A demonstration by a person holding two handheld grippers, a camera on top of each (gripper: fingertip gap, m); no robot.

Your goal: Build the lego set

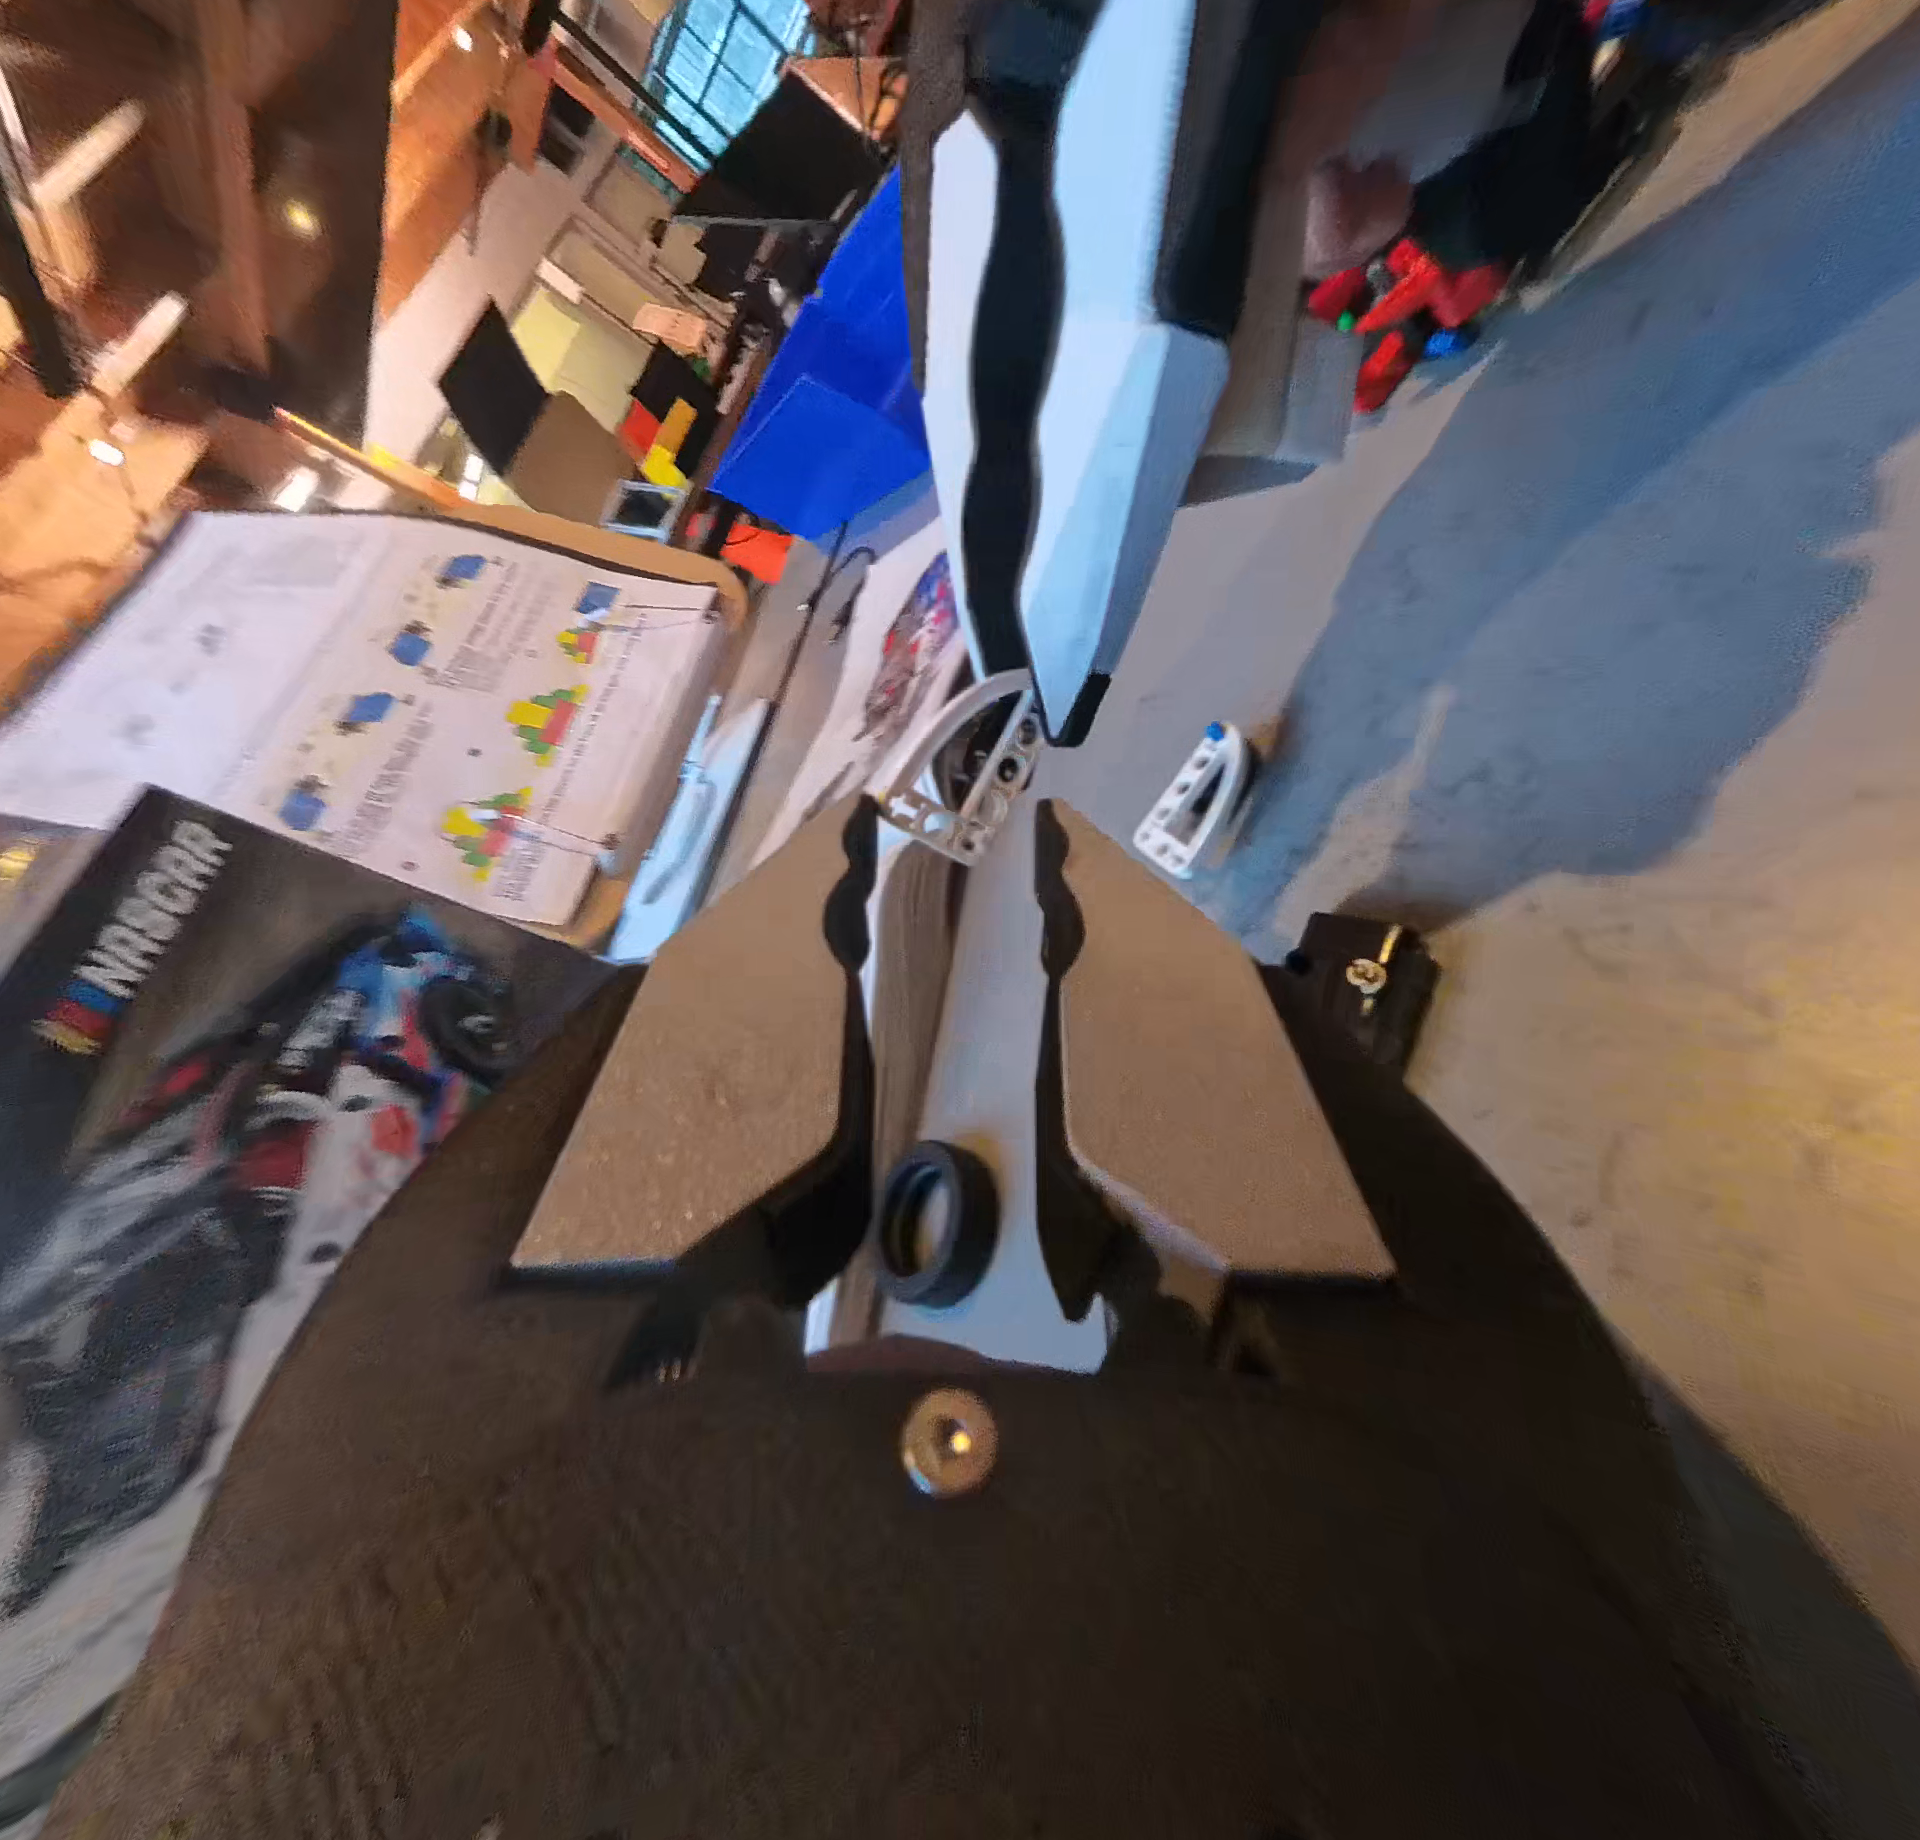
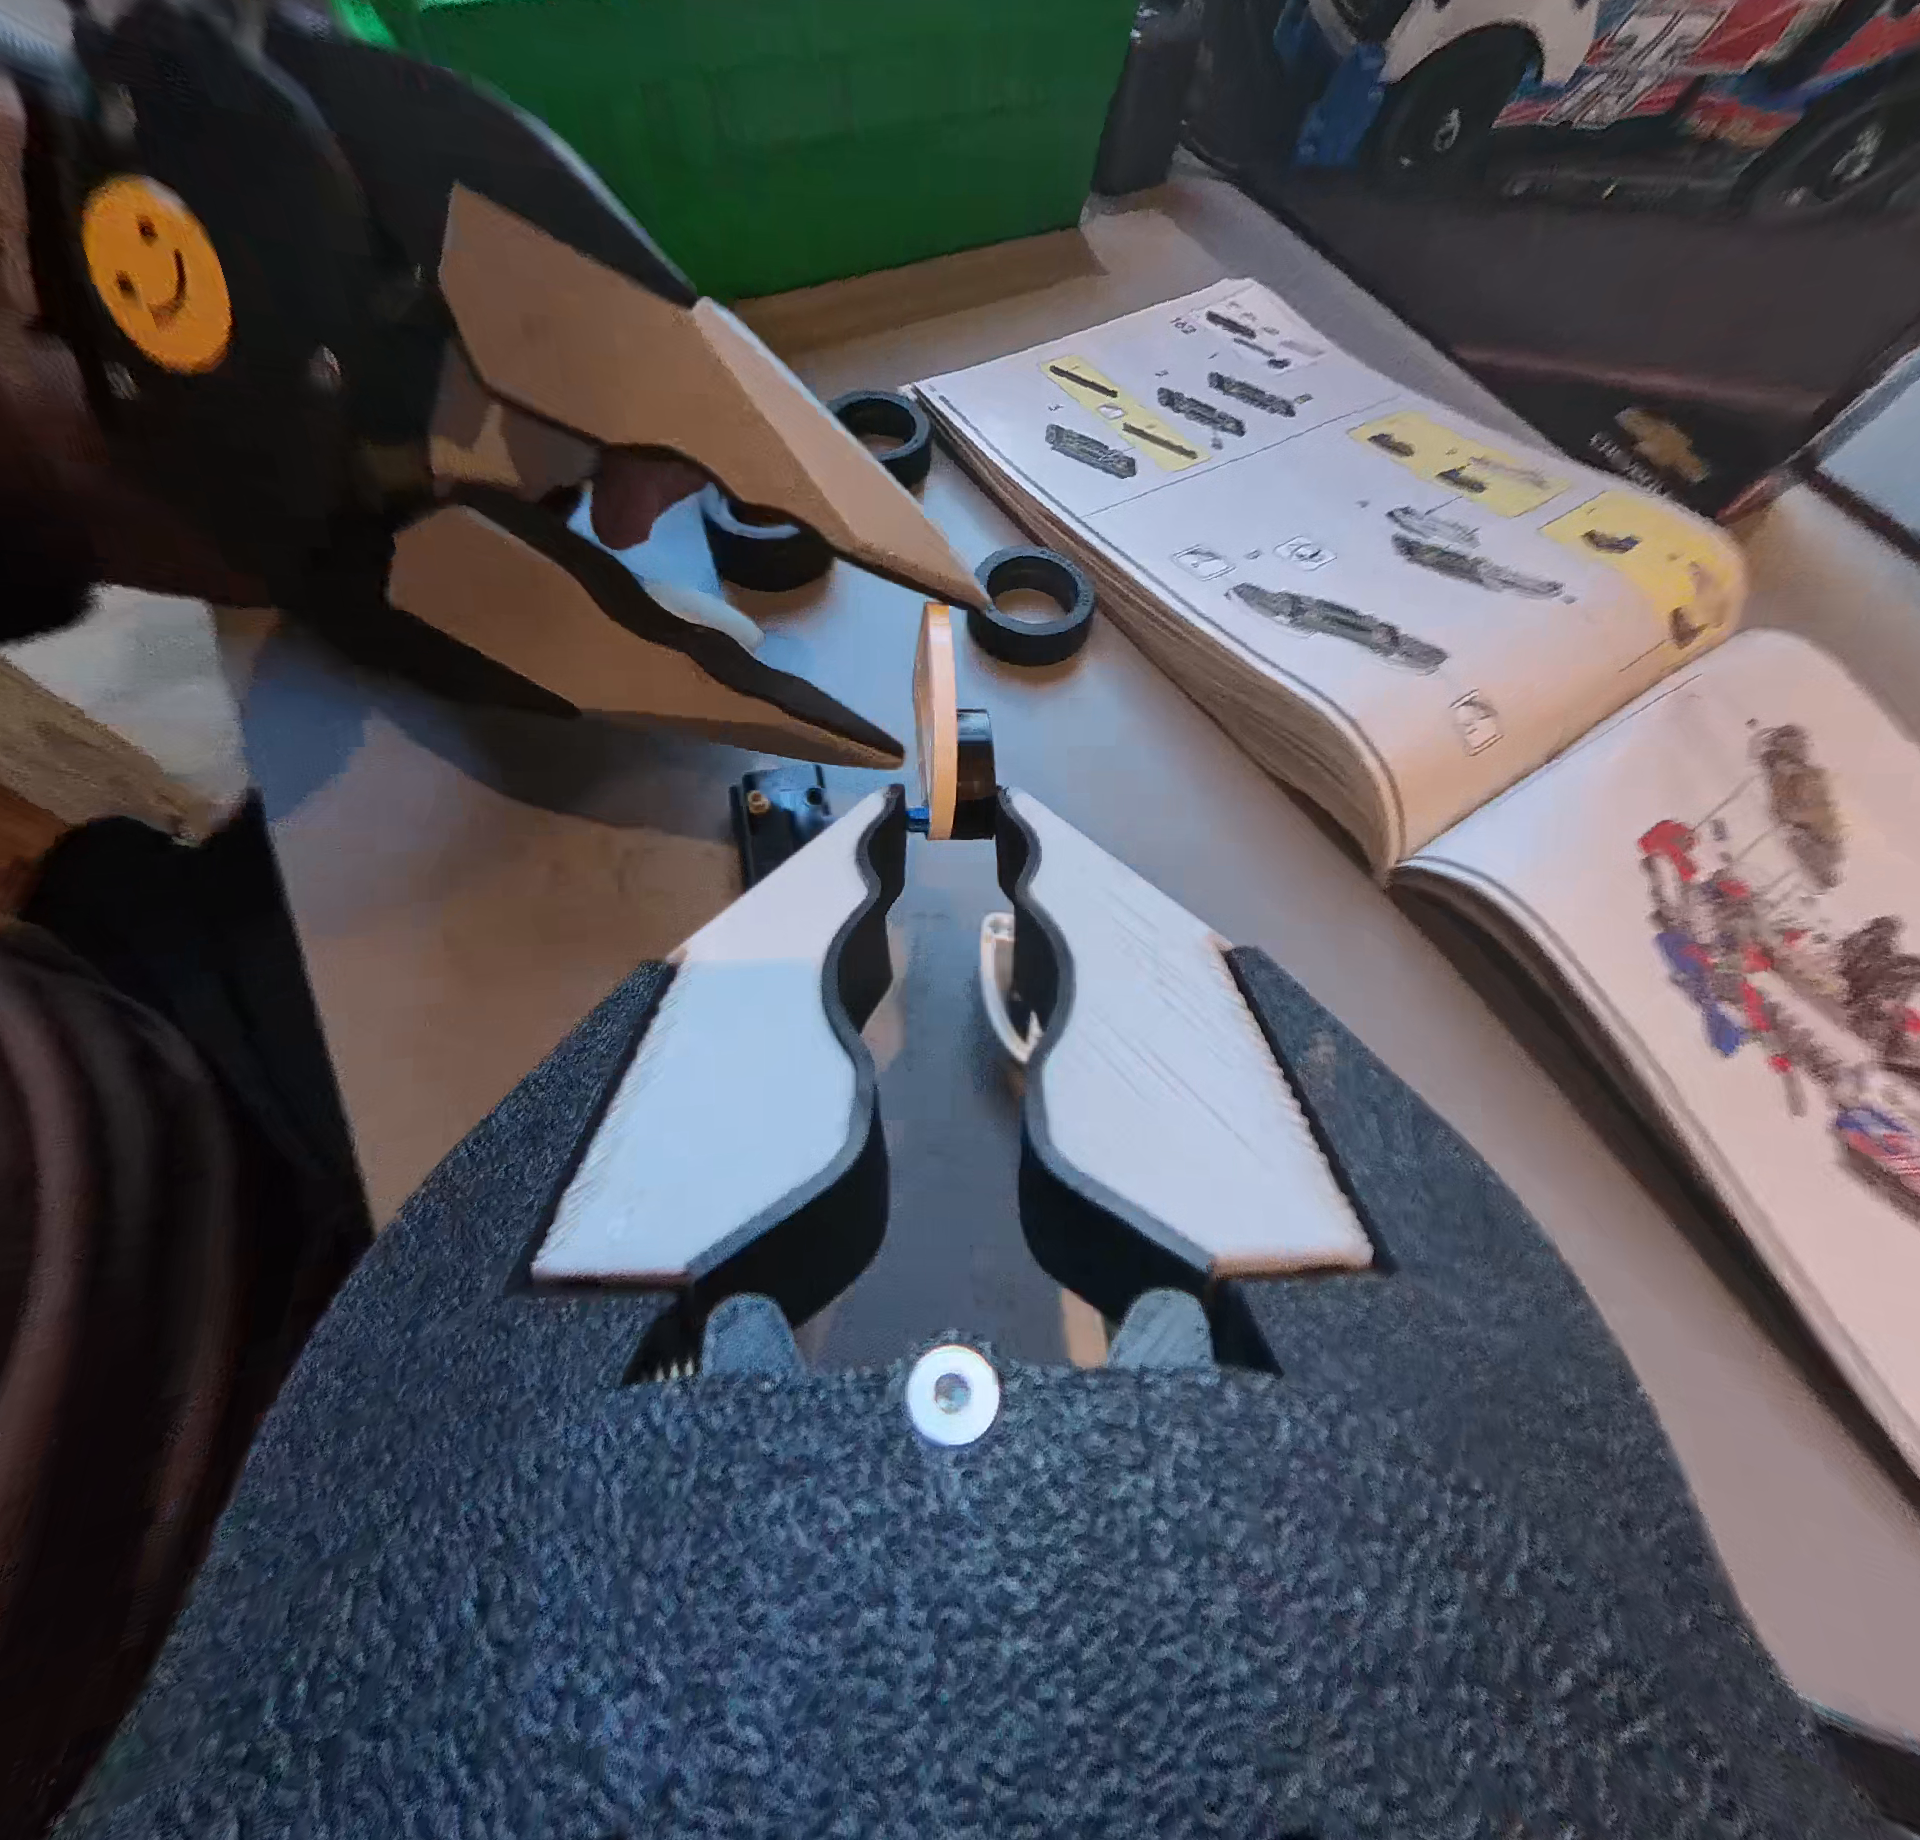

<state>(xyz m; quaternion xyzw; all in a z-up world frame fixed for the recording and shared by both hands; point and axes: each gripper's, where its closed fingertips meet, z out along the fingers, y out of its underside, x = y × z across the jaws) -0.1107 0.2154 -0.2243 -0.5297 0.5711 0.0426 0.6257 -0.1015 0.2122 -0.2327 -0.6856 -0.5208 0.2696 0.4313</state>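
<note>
My right tongs (image 2: 948, 803) pinch a small lego assembly (image 2: 951, 741) at their very tips — a white curved panel seen edge-on, a black block behind it and a blue pin at the left pad. My left tongs (image 2: 940, 684) come in from the left with their jaws spread, one tip above the panel's top edge, the other just beside its lower left; they hold nothing. From the left wrist view the same piece (image 1: 966, 782) shows as a white arched frame with holes, hanging off the right tongs' tip, just beyond my own parted tips (image 1: 951, 814). A loose black tyre (image 2: 1031, 606) lies right behind the upper left tip, two more farther back. The open instruction book (image 2: 1340, 585) crowds the right side, a green bin (image 2: 769, 97) closes the far edge, and a small black part (image 2: 779, 814) sits on the table (image 2: 499, 917) under the tips. A second white arch (image 1: 1195, 803) lies apart on bare tabletop, with clear room near me.
</note>
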